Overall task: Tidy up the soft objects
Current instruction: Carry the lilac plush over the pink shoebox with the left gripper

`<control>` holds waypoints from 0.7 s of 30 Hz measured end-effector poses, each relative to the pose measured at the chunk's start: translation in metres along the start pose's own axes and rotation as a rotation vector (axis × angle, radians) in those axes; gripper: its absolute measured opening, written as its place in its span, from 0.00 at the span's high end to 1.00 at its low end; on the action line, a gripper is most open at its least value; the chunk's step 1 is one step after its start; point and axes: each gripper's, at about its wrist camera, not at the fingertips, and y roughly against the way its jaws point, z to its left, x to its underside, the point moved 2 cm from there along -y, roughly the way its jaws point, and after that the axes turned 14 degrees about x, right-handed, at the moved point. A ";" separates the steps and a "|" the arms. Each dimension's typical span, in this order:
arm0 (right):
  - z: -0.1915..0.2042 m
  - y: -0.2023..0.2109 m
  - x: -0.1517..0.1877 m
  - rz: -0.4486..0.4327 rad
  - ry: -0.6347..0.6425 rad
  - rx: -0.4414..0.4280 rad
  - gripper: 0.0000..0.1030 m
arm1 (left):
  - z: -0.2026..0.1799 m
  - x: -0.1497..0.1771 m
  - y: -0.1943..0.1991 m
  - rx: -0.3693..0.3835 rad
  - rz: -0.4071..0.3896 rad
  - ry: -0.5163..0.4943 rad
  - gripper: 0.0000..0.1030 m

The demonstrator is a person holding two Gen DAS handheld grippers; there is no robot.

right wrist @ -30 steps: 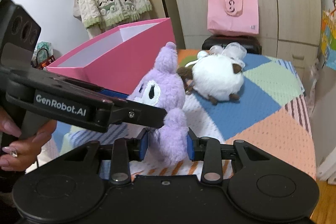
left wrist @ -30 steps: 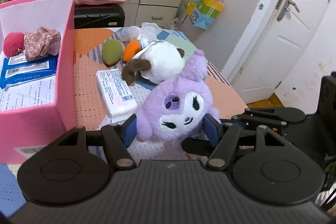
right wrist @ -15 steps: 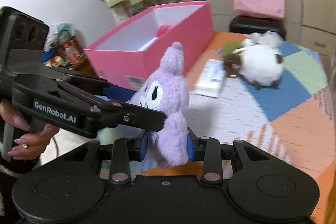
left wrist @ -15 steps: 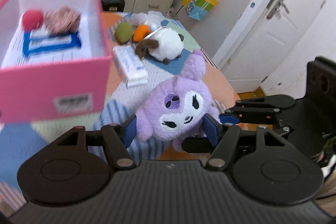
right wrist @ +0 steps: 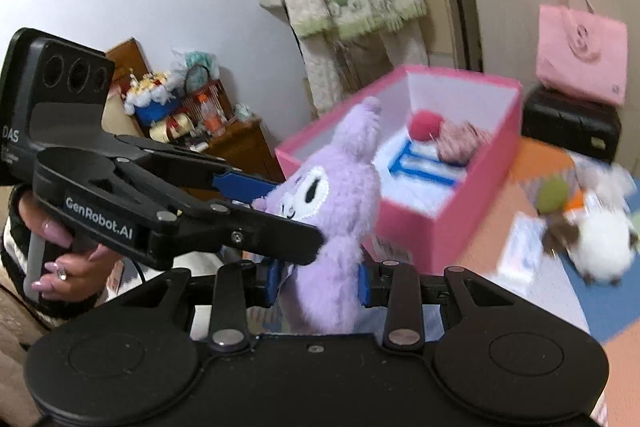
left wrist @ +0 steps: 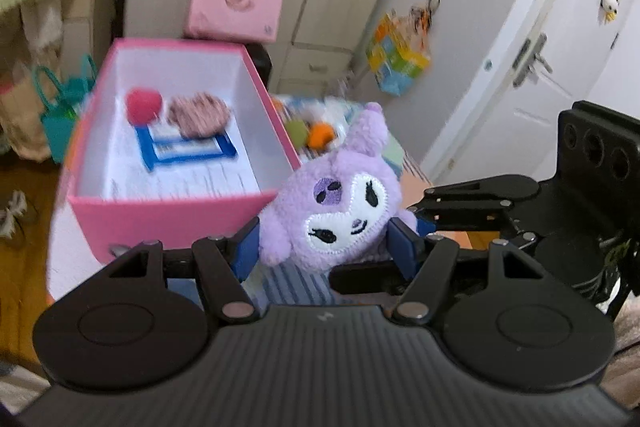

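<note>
Purple plush toy [left wrist: 340, 203] is held in the air by both grippers at once, just in front of the near corner of the pink box [left wrist: 168, 223]. The left gripper [left wrist: 326, 247] is clamped on its head, one blue pad [left wrist: 404, 247] pressing on each cheek. The right gripper [right wrist: 318, 277] is clamped on its lower body from the side, and its fingers cross under the left one.

On the side of the left gripper, in the right wrist view, white letters read "GenRobot.AI", and "DAS" stands on its black block. A hand [right wrist: 60, 259] with painted nails holds its handle.

The toy is fluffy, with one long ear upward and a white embroidered face with black eyes. The box is rectangular with white inside walls; inside lie a red pompom [left wrist: 143, 103], a brownish ruffled scrunchie [left wrist: 198, 111] and a blue-and-white packet [left wrist: 188, 149]. On the patchwork cloth [right wrist: 624, 351] beyond, blurred, lies a white plush [right wrist: 604, 251] with brown parts and a white packet [right wrist: 524, 251]. A pink bag [right wrist: 580, 55] stands on a black case [right wrist: 572, 123].
</note>
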 end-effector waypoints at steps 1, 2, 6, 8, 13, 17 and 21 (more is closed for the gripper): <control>0.004 -0.002 -0.004 -0.022 0.012 0.002 0.60 | 0.000 -0.002 0.003 -0.012 -0.025 -0.015 0.37; 0.006 -0.003 -0.008 -0.042 0.023 0.007 0.60 | 0.002 -0.005 0.006 -0.024 -0.045 -0.030 0.37; 0.004 -0.016 -0.029 -0.092 0.032 0.003 0.60 | 0.016 -0.020 0.011 -0.051 -0.110 -0.061 0.37; -0.002 -0.029 -0.042 -0.098 0.028 0.002 0.60 | 0.027 -0.030 0.007 -0.057 -0.125 -0.063 0.37; -0.015 -0.065 -0.070 -0.094 0.043 0.028 0.60 | 0.064 -0.059 -0.008 -0.069 -0.133 -0.033 0.37; -0.029 -0.103 -0.092 -0.045 0.056 0.036 0.60 | 0.102 -0.079 -0.031 -0.097 -0.114 0.022 0.37; -0.048 -0.142 -0.105 0.026 0.045 0.014 0.60 | 0.136 -0.090 -0.053 -0.128 -0.073 0.066 0.37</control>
